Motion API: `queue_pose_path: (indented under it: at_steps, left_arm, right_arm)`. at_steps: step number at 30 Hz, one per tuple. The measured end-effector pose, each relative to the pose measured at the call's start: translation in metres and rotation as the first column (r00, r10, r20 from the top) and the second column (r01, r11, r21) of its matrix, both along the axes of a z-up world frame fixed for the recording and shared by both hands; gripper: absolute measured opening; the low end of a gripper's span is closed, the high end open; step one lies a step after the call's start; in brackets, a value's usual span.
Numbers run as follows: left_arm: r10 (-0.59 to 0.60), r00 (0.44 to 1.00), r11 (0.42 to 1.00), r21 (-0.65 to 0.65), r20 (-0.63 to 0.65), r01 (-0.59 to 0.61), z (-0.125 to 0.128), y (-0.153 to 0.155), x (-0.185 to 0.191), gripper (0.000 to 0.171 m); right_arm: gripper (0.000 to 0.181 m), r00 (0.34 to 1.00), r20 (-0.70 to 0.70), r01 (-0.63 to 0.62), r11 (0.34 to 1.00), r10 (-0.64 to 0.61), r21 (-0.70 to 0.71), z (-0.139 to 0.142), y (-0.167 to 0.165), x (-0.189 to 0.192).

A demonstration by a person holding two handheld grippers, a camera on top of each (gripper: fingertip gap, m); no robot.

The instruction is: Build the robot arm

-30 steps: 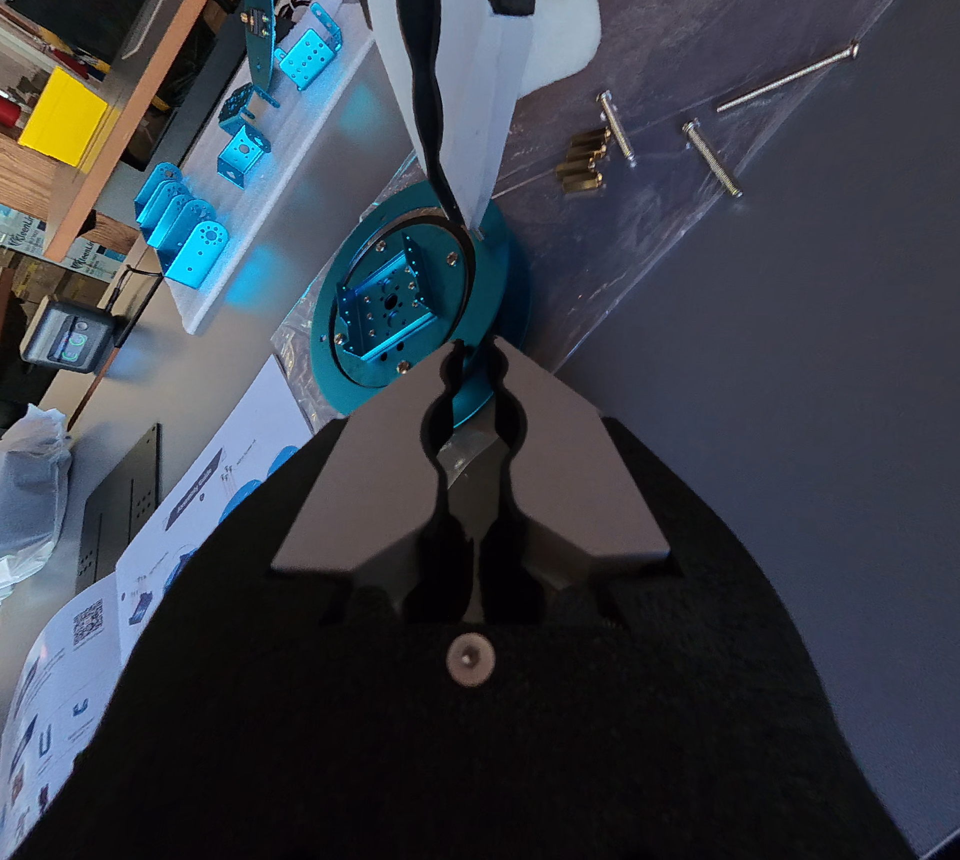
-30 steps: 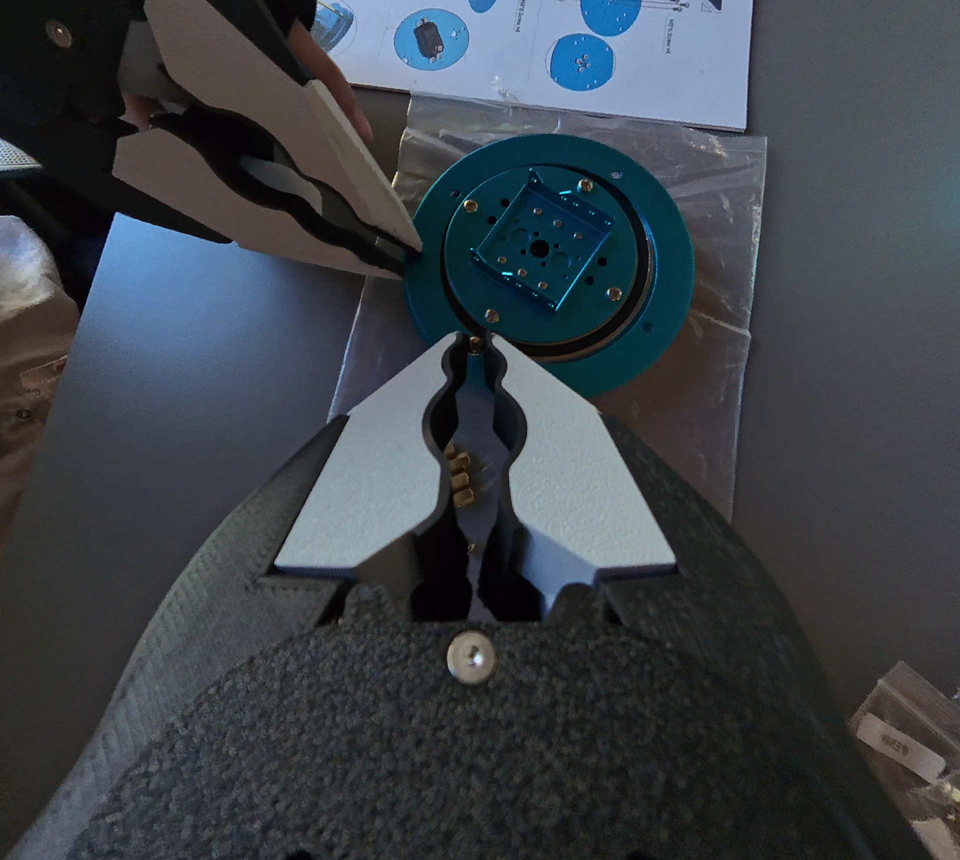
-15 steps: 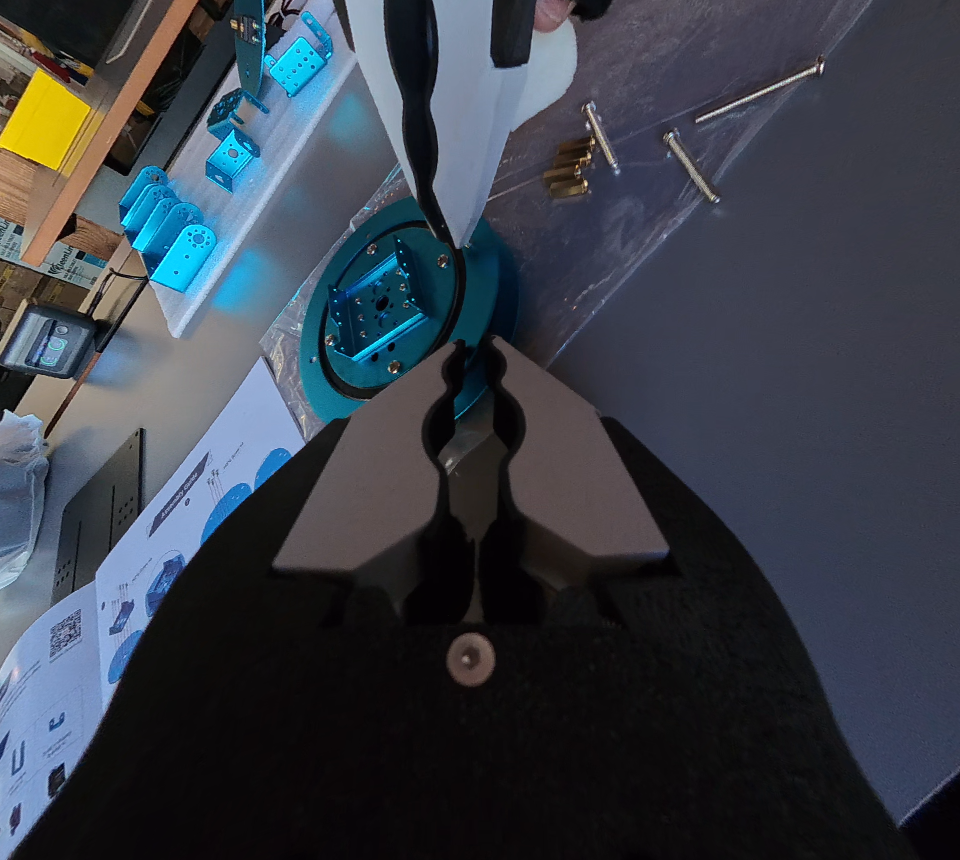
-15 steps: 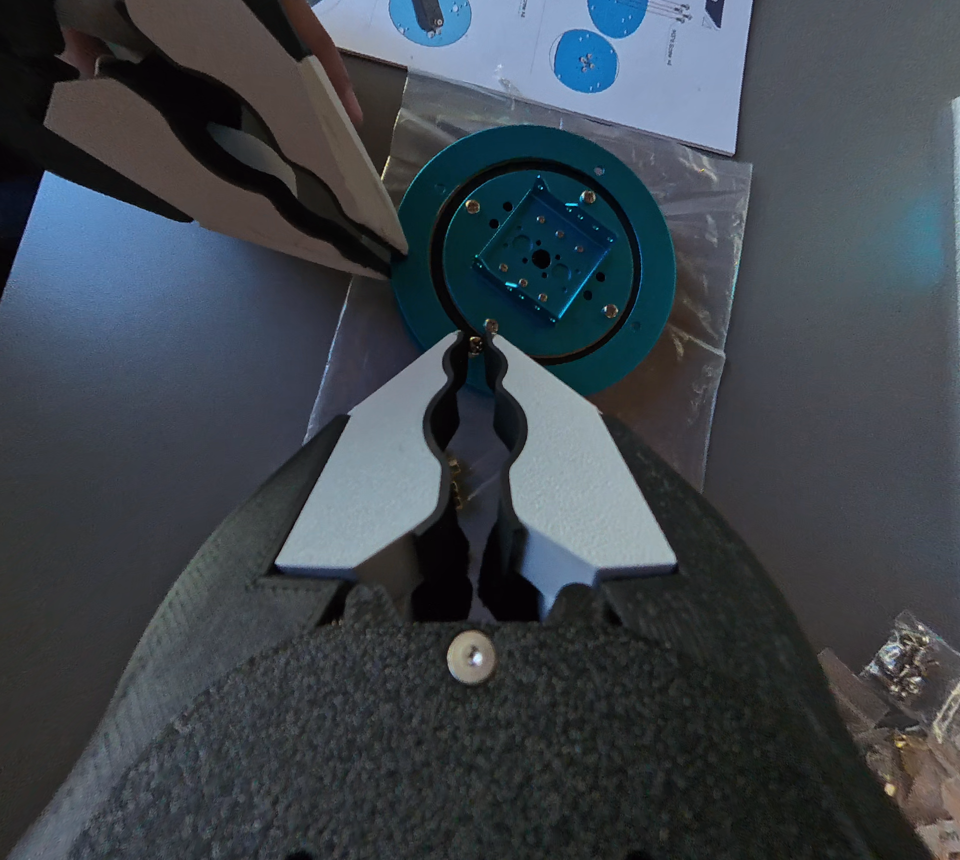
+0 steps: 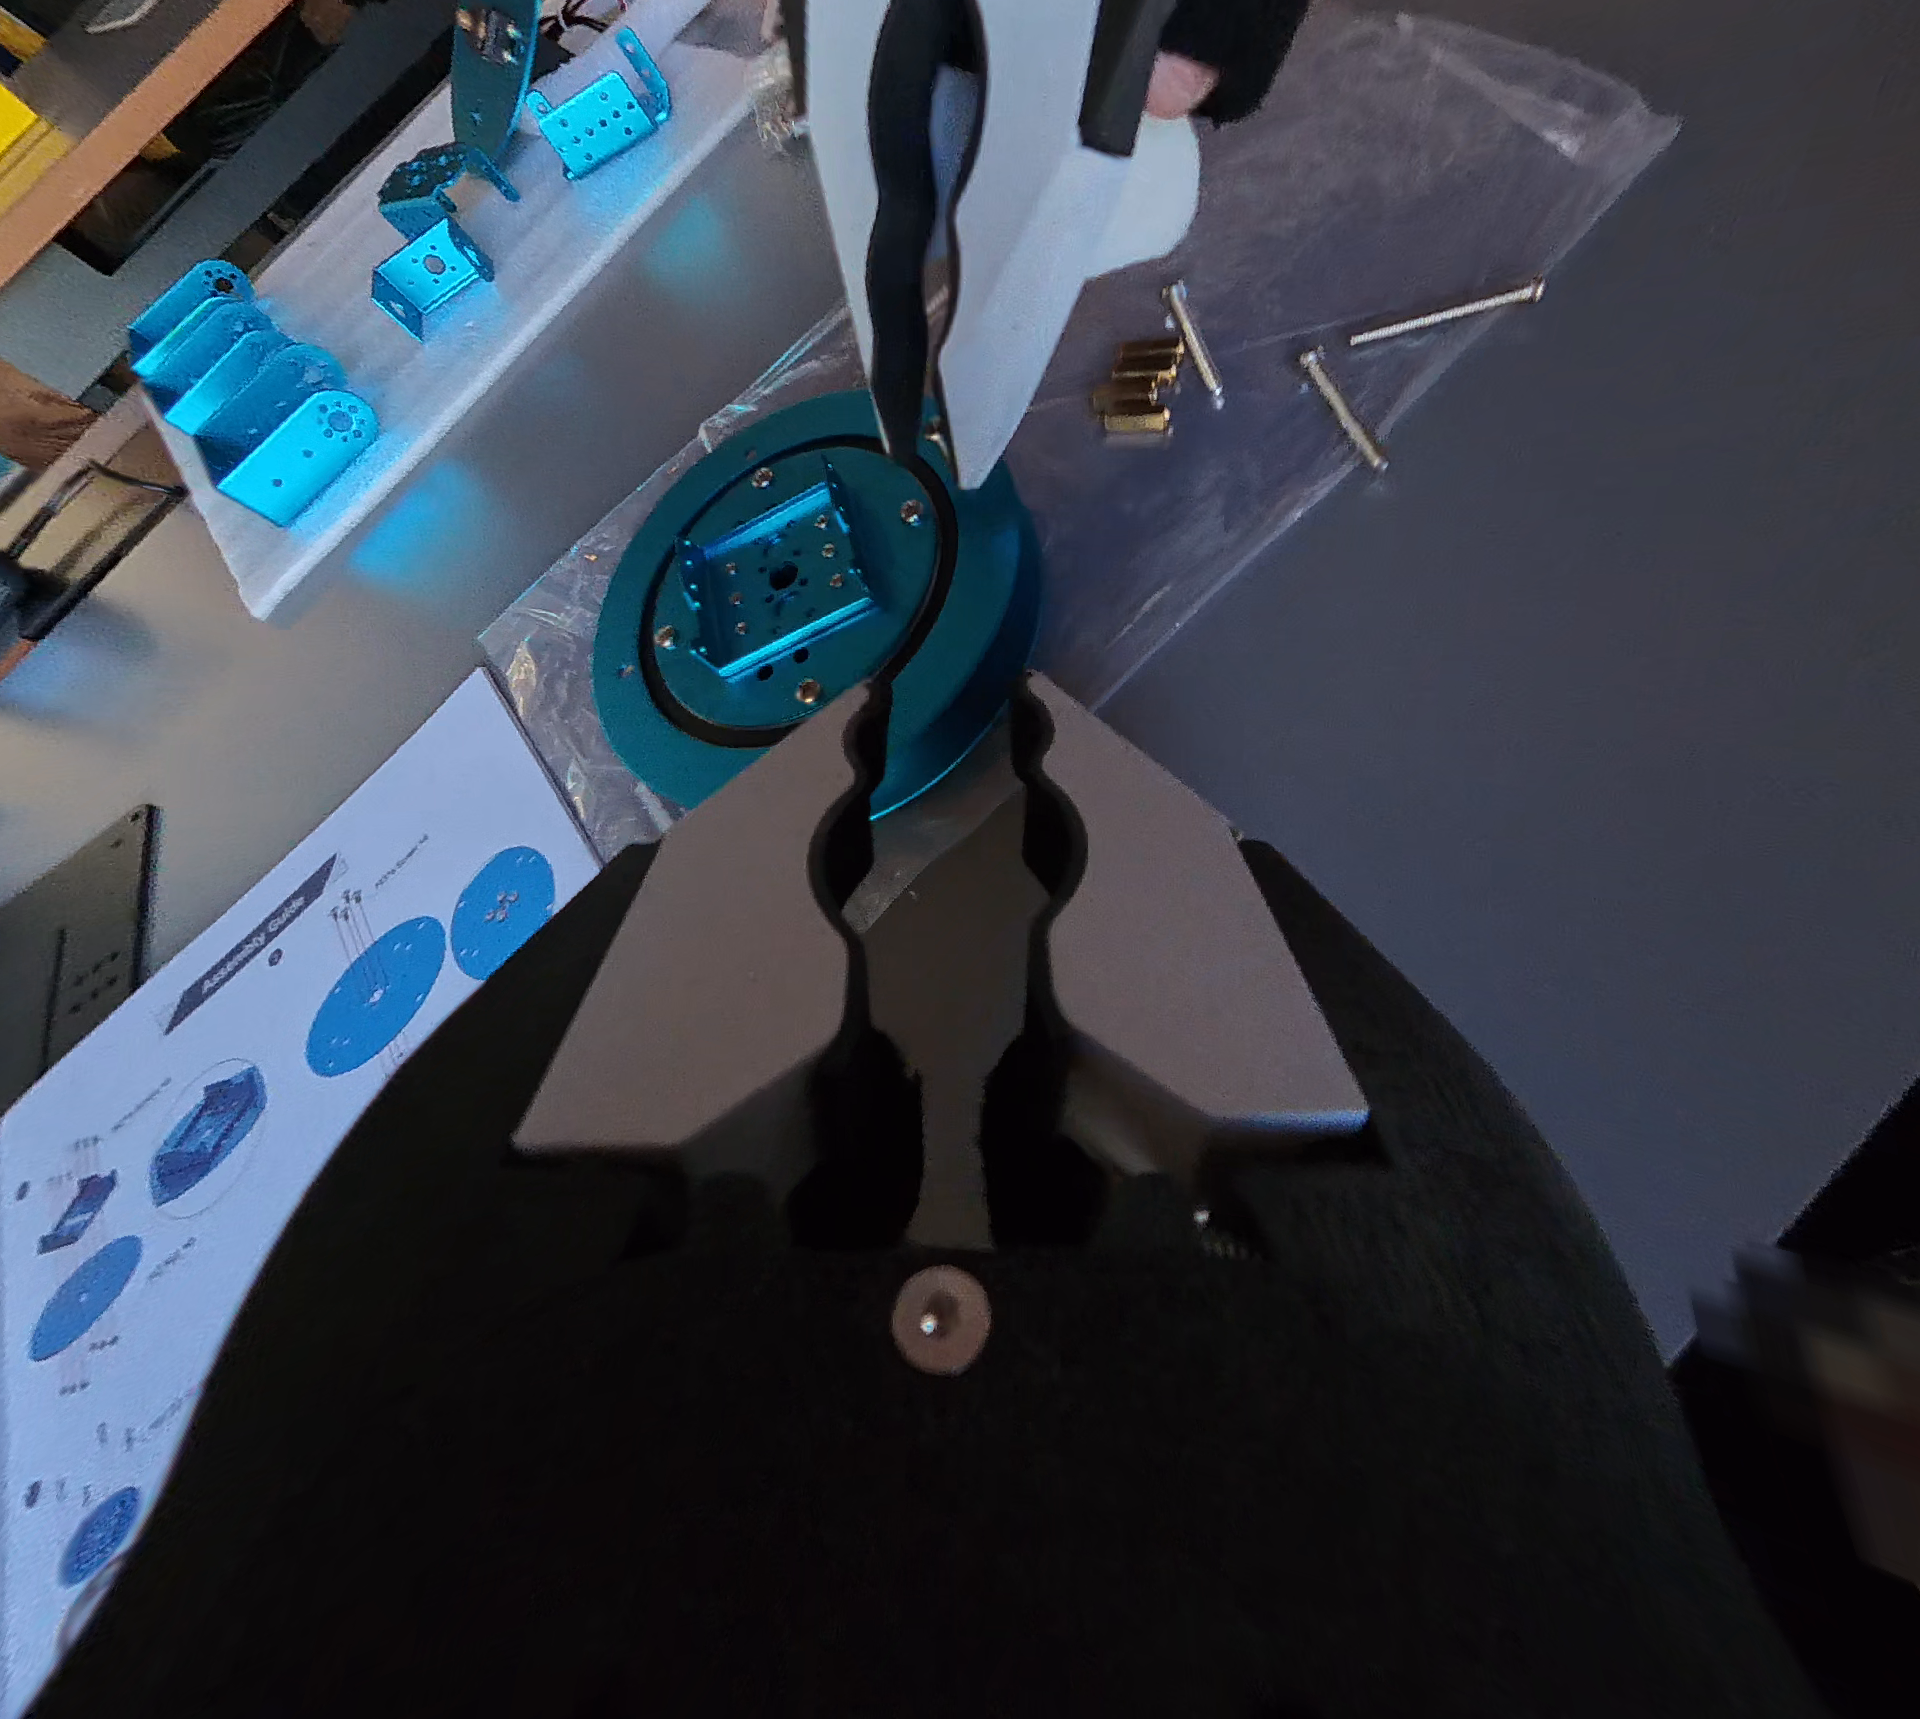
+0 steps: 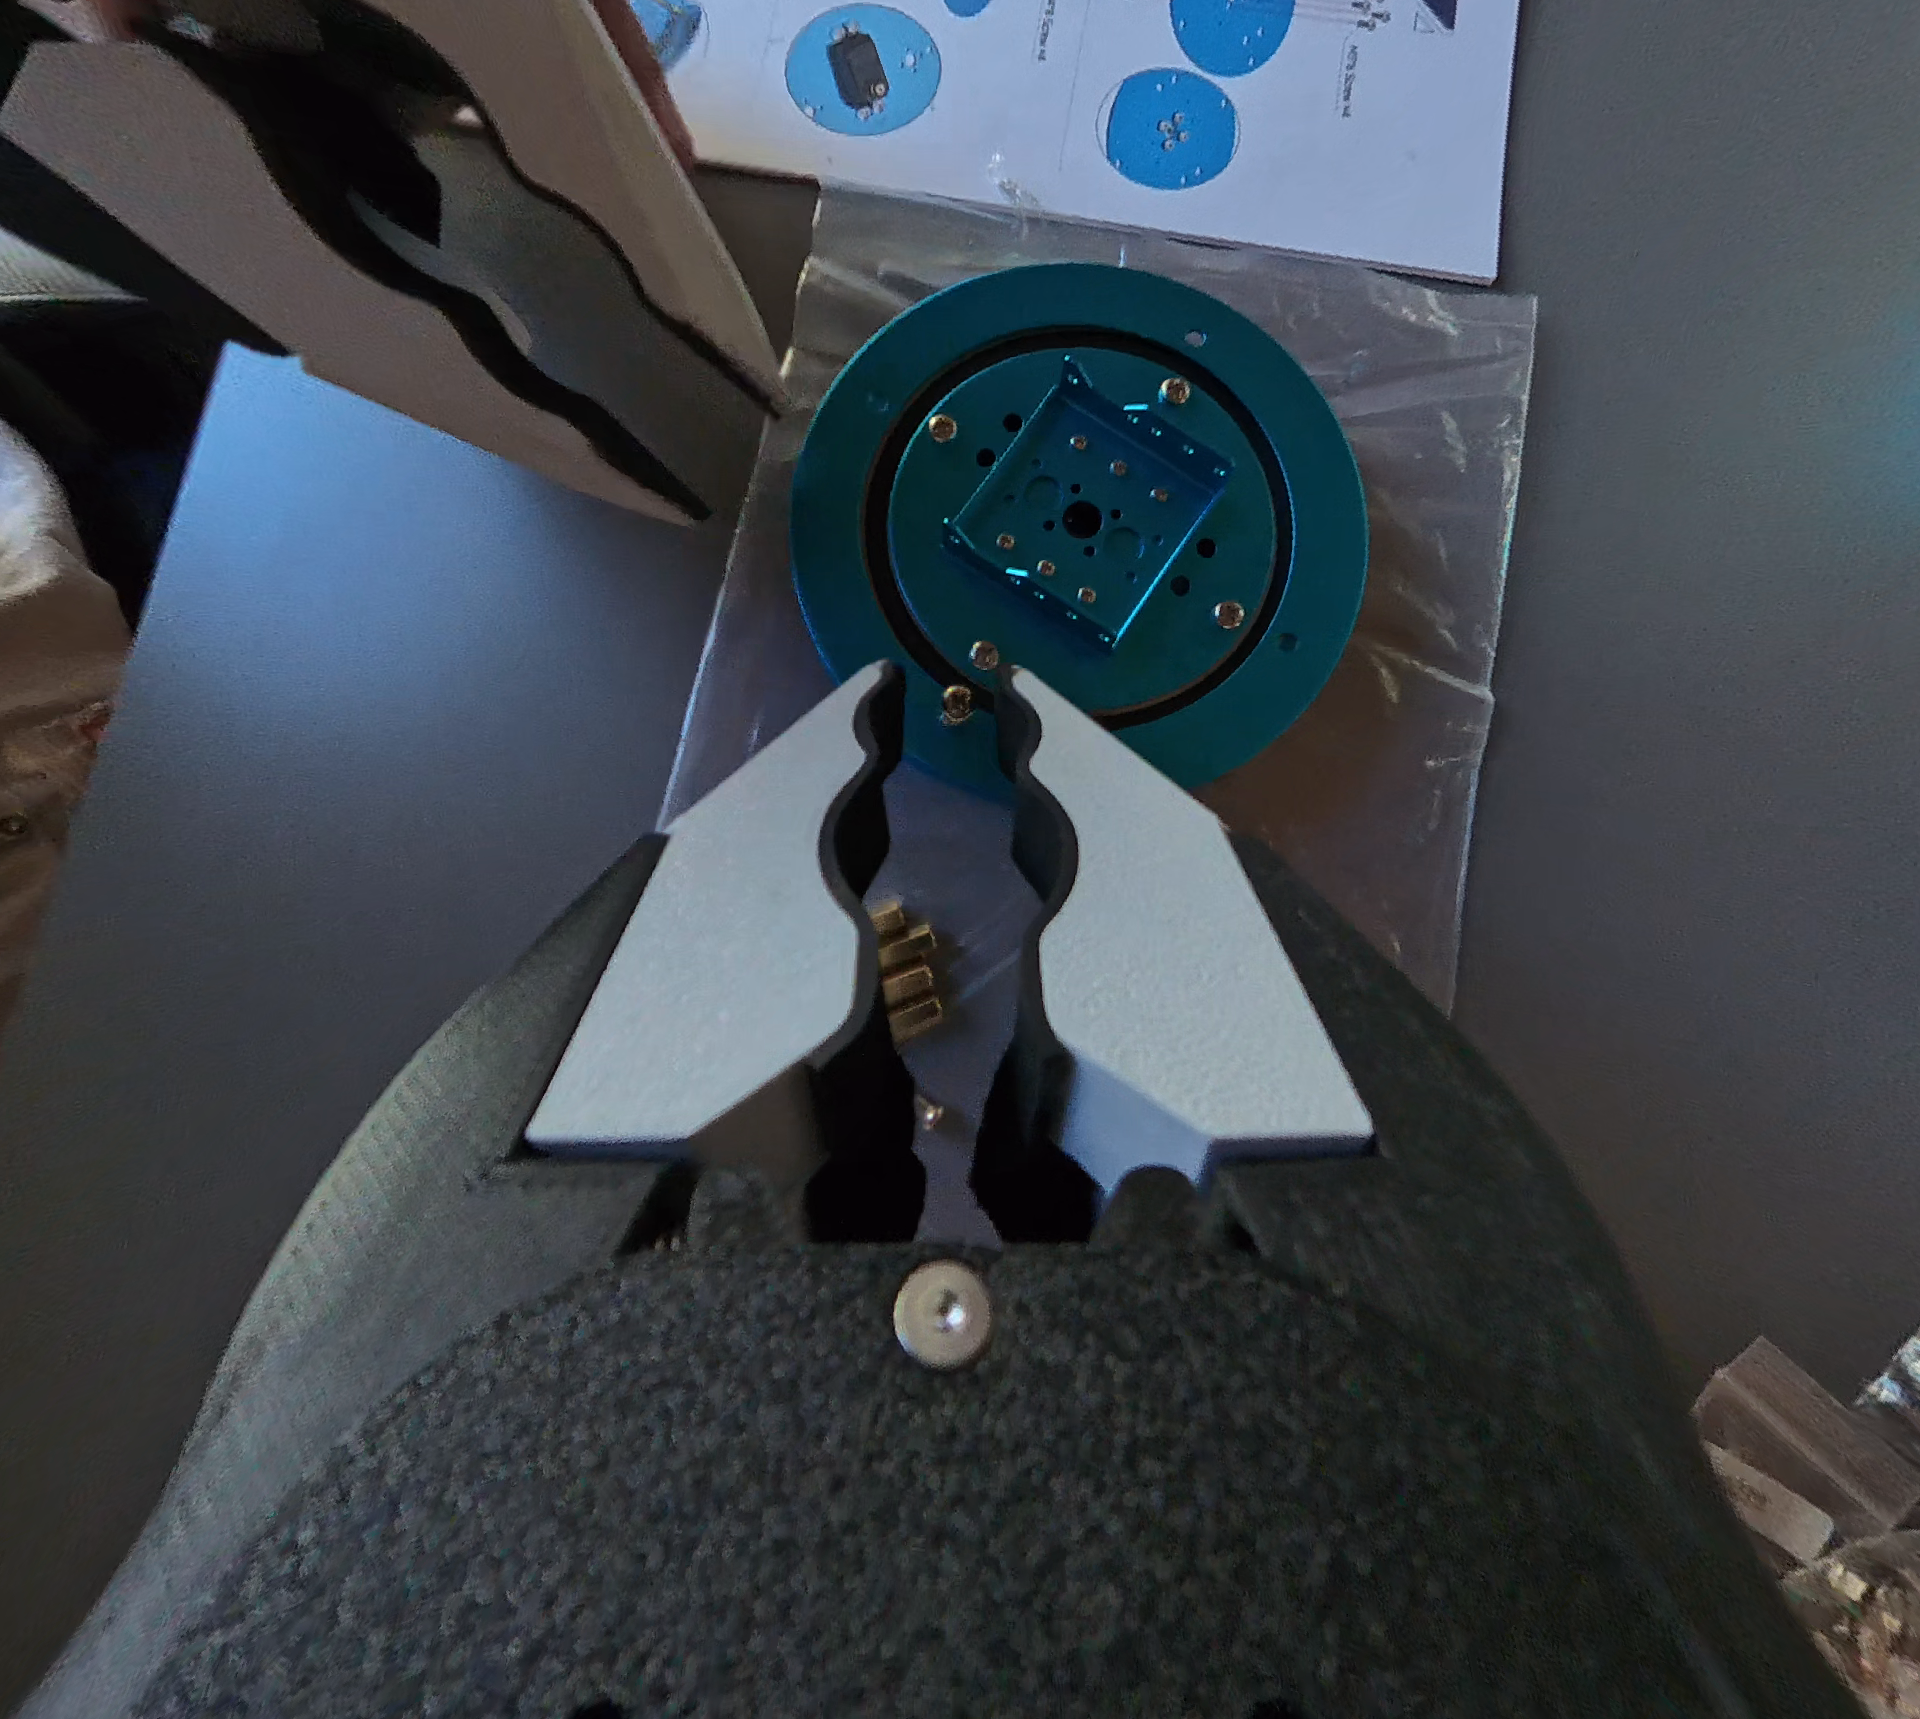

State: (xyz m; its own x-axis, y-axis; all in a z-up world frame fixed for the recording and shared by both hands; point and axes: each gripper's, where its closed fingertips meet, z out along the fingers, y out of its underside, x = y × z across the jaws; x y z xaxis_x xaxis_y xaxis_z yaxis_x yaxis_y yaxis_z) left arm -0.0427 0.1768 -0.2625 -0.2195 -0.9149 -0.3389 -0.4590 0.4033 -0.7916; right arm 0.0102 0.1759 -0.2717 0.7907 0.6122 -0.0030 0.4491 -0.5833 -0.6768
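A teal round disc with an inner disc and a blue square bracket lies on a clear plastic bag. My left gripper is open, with the disc's near edge between its tips. In the right wrist view it sits at the disc's left rim. My right gripper is open over the disc's outer ring. A small brass screw stands on the ring between its tips, untouched. The right gripper also shows in the left wrist view, at the disc's far side.
Several brass standoffs and three long screws lie on the bag. An instruction sheet lies beside the disc. Blue brackets sit on a white tray. Small hardware bags lie at the right. Across from one pair of fingers to the other is roughly 6 cm.
Both grippers have opened. The left one let go of the disc's edge. The right one released the small screw, which now stands on the ring.
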Motion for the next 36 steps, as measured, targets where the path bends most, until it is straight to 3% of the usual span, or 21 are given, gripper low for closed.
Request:
queue_pose_path:
  at_steps: [4,6,9,13,15,18,21,24,27,36]
  left_arm:
    - [-0.007,1.000,0.989,-0.145,0.025,0.010,0.016,0.012,-0.002,0.030]
    - [0.037,0.998,0.990,-0.134,0.045,-0.031,0.022,0.030,0.004,0.029]
    - [0.103,0.995,0.988,-0.113,0.000,-0.102,0.016,0.061,0.015,0.027]
    - [0.099,0.995,0.969,-0.225,-0.029,-0.103,0.019,0.081,0.028,0.033]
    - [0.063,0.995,0.952,-0.296,-0.078,-0.083,0.015,0.084,0.031,0.043]
    - [0.015,0.995,0.921,-0.387,-0.099,-0.052,0.015,0.081,0.041,0.048]
    - [-0.062,0.996,0.931,-0.364,-0.068,0.034,0.019,0.066,0.049,0.046]
    - [-0.071,0.993,0.956,-0.291,-0.097,0.040,0.009,0.065,0.053,0.035]
    - [-0.107,0.987,0.933,-0.357,-0.123,0.056,0.003,0.060,0.054,0.019]
    - [-0.070,0.959,0.970,-0.243,-0.275,0.001,-0.012,0.060,0.055,0.017]
  right_arm:
    - [0.023,0.998,-0.050,0.027,0.999,-0.025,0.037,0.018,0.002,0.011]
    - [0.028,0.993,-0.068,0.096,0.994,-0.092,0.055,0.024,0.006,0.029]
    - [0.048,0.968,-0.159,0.181,0.980,-0.193,-0.087,0.011,0.002,0.050]
    - [0.071,0.885,-0.416,0.105,0.960,-0.209,-0.258,0.006,-0.014,0.034]
    - [0.081,0.864,-0.463,0.060,0.954,-0.197,-0.294,0.004,-0.023,0.025]
    - [0.081,0.812,-0.538,0.068,0.951,-0.229,-0.301,0.009,-0.025,0.022]
    - [0.090,0.727,-0.619,0.086,0.934,-0.296,-0.345,0.015,-0.022,0.022]
    - [0.096,0.684,-0.635,0.120,0.914,-0.360,-0.389,0.011,-0.016,0.023]
    - [0.097,0.627,-0.672,0.119,0.901,-0.394,-0.418,0.012,-0.011,0.020]
    - [0.090,0.595,-0.685,0.134,0.893,-0.419,-0.429,0.010,-0.007,0.025]
